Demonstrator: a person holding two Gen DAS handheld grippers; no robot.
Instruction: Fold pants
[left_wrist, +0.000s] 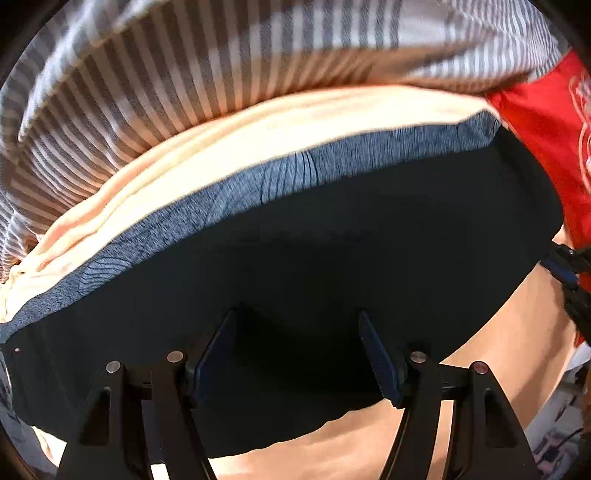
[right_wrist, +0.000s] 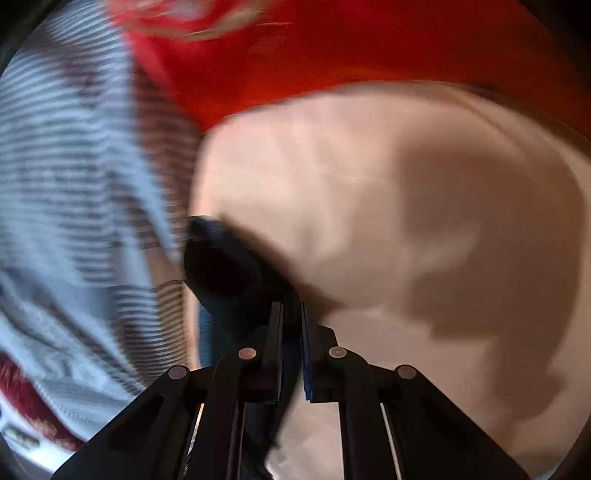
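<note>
One pair of pants (left_wrist: 332, 251) lay there, with one striped cloth (left_wrist: 166, 81), one cream cloth (left_wrist: 229, 147), one blue-grey patterned cloth (left_wrist: 258, 177) and one red cloth (left_wrist: 543, 129) round it, and two tools were in play.

In the left wrist view, the striped cloth filled the upper left, the cream cloth lay below it, and the patterned cloth showed as a narrow band along the pants' far edge. The pants were dark, nearly black, smooth and flat, spread wide on the pale tabletop (left_wrist: 480, 332). The left tool (left_wrist: 299, 347) stood over them, its fingers well apart and nothing pressed between them. The red cloth lay at the far right.

In the right wrist view, blurred, the striped cloth was on the left and the red one above. The right tool (right_wrist: 292, 314) had its fingers drawn together on a dark bunched fold of the pants, lifted off the tabletop.
</note>
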